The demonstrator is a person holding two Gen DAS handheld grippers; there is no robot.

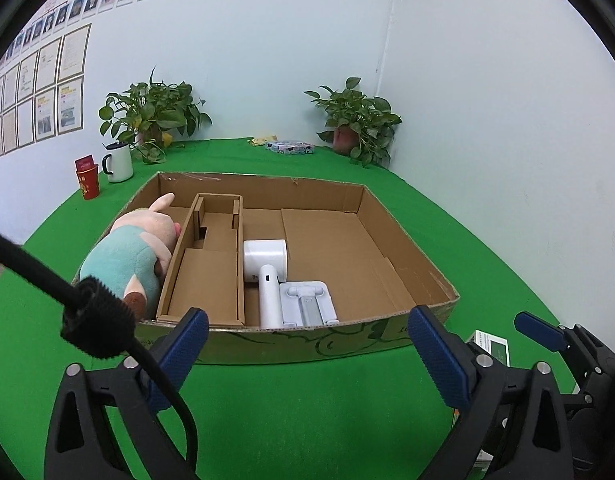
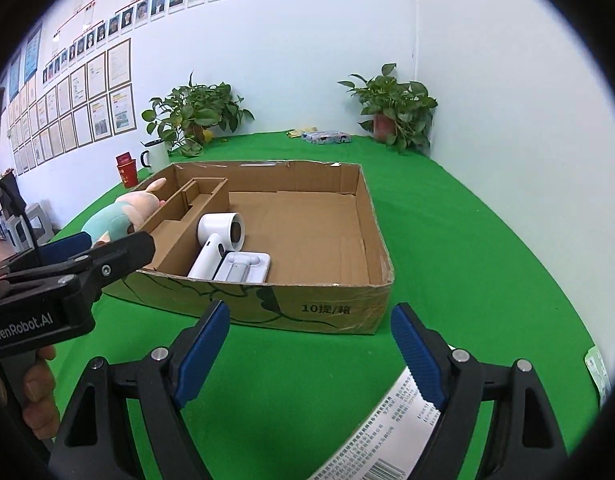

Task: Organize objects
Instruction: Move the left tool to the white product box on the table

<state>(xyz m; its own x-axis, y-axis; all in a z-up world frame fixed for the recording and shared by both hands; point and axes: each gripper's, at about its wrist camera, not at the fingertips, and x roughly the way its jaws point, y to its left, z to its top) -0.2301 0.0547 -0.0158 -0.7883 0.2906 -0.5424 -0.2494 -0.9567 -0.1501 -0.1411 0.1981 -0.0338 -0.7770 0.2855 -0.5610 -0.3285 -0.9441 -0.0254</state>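
Note:
A shallow cardboard box (image 1: 407, 280) (image 2: 359, 312) sits on the green table. In it lie a plush pig (image 1: 127, 252) (image 2: 123, 212) in the left compartment, and a white hair dryer (image 1: 267, 268) (image 2: 219, 240) with a white folding stand (image 1: 307, 304) (image 2: 245, 266) beside it. My left gripper (image 1: 307, 340) is open and empty in front of the box's near wall. My right gripper (image 2: 311, 340) is open and empty, near the box's front right corner. A white printed box (image 2: 383, 432) lies under its right finger, also in the left wrist view (image 1: 493, 346).
Two potted plants (image 1: 155, 116) (image 1: 359, 124) stand at the back by the wall. A white mug (image 1: 119, 162) and red cup (image 1: 87, 180) stand back left. A patterned pack (image 1: 289, 147) lies at the back. A green packet (image 2: 597, 368) lies far right.

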